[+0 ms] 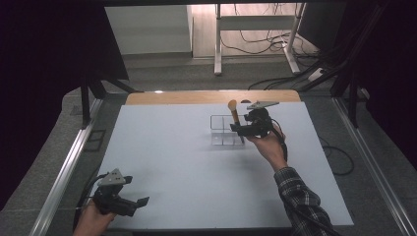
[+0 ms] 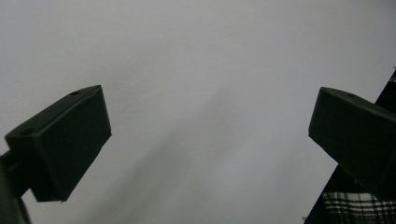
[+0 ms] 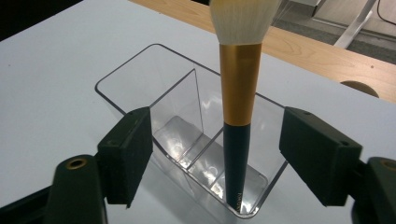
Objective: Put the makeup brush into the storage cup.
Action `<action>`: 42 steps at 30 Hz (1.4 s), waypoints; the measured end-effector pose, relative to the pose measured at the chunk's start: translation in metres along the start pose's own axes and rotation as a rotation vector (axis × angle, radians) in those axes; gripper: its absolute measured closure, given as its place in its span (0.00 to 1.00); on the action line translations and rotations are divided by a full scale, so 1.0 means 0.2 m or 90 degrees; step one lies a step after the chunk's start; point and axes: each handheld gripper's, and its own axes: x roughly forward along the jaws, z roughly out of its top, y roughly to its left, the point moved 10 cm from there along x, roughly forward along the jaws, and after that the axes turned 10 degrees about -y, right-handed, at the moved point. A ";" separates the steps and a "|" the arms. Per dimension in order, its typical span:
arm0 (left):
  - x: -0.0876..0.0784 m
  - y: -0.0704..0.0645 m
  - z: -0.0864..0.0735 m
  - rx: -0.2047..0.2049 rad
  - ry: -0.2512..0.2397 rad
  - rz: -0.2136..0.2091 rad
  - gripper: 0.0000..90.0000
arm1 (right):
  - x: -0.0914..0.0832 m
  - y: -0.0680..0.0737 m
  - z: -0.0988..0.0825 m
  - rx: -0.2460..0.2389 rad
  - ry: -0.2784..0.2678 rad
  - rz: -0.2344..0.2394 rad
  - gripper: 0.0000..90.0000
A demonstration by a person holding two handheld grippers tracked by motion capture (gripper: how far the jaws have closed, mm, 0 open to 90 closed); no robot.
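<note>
Brush (image 3: 240, 126) standing handle-down in clear organiser (image 3: 140, 70), in the end compartment nearest right claw (image 3: 224, 158), leaning on the rim. Placement judged done; left to do: back the claw away without knocking the brush.

Right claw: jaws apart, one on each side of the handle, clear gap both sides, no pad contact. Nothing held.

Left claw (image 2: 205, 140): jaws wide, nothing between them, low over bare surface (image 2: 196, 56) at the near left corner, well apart from the organiser.

Materials:
- Brush: pale soft bristle head, flaring; gold metallic ferrule, smooth, tapering; dark teal handle, glossy, round, small print near the tip.
- Organiser: transparent hard plastic, rectangular with rounded corners, thin dividers, glare on floor.
- Surface: matte, pale grey-white, flat; bare wood strip along far edge.
- Claw pads: black, blocky, dull.

Organiser toward the far right of the surface in high view (image 1: 227, 132).
</note>
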 end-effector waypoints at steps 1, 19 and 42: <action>0.00 0.00 0.00 0.001 0.000 0.000 0.00 | 0.00 0.00 0.00 0.000 0.000 0.000 0.27; -0.01 0.00 0.00 0.001 -0.008 0.004 0.00 | -0.05 0.03 -0.02 -0.003 0.038 0.000 0.04; -0.01 0.00 0.01 0.020 -0.020 0.001 0.00 | -0.11 0.09 -0.09 -0.014 0.058 0.006 0.00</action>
